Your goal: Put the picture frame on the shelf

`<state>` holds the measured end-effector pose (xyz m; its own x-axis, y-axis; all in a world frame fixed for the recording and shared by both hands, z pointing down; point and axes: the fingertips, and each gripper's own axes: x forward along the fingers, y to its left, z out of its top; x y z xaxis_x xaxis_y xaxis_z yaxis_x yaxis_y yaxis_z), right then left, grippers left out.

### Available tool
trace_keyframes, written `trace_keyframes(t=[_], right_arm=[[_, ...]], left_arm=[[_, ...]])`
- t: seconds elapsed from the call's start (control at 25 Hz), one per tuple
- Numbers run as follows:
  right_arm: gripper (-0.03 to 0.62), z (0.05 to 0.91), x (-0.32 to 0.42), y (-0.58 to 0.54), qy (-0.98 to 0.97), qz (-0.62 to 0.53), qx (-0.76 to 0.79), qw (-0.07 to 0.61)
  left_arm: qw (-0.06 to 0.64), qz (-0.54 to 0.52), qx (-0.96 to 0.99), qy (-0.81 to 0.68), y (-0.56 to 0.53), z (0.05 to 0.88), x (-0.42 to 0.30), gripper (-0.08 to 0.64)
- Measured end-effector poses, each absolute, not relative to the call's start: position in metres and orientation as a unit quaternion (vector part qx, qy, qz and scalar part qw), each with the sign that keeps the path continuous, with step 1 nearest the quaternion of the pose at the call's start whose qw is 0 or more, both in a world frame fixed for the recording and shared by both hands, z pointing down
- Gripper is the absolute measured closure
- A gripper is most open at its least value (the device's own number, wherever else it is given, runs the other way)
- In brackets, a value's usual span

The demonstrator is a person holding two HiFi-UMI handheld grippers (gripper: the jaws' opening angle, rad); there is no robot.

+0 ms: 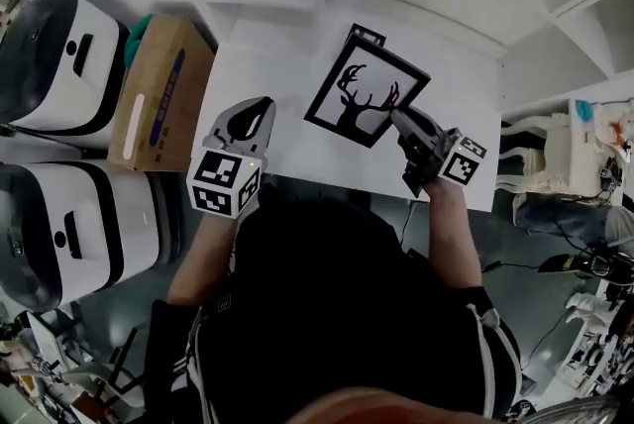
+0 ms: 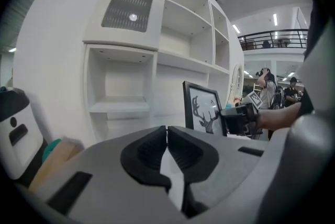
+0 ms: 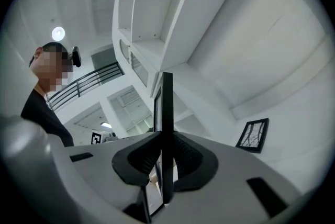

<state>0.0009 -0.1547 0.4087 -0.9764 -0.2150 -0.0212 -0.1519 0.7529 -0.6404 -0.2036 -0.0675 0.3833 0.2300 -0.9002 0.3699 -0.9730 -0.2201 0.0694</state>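
while between right fingers (image 3: 137, 157), frame (image 3: 167, 108) edge-on

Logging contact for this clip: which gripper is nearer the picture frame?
Right. The right gripper grips the picture frame by its edge; the left gripper, shut and empty, hangs apart, left of it in the head view.

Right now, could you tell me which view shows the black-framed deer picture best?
The head view: the black-framed deer picture shows nearly whole, with the right tongs on its corner. The left gripper view shows it small and partly covered; the right gripper view shows only its edge.
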Motion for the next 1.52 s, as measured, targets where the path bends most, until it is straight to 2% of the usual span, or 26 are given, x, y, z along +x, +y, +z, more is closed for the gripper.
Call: trace_keyframes(t=[0.28, 0.68, 1.04, 1.52], right_arm=[[0.517, 0.408, -0.079, -0.137, 0.928, -0.338, -0.147, 0.057], [0.517, 0.399, -0.121, -0.140, 0.931, -0.321, -0.167, 0.047], [0.517, 0.369, -0.138, -0.150, 0.935, -0.297, -0.188, 0.048], [0.517, 0.349, -0.212, -0.173, 0.898, -0.269, -0.341, 0.070]], left_arm=[[0.157, 0.149, 0.782, -0.585, -0.035, 0.393, -0.297, 0.554], [0.163, 0.115, 0.783, -0.589, -0.054, 0.387, -0.300, 0.554], [0.149, 0.128, 0.789, -0.581, -0.071, 0.384, -0.307, 0.554], [0.116, 0.144, 0.854, -0.487, -0.109, 0.365, -0.393, 0.554]])
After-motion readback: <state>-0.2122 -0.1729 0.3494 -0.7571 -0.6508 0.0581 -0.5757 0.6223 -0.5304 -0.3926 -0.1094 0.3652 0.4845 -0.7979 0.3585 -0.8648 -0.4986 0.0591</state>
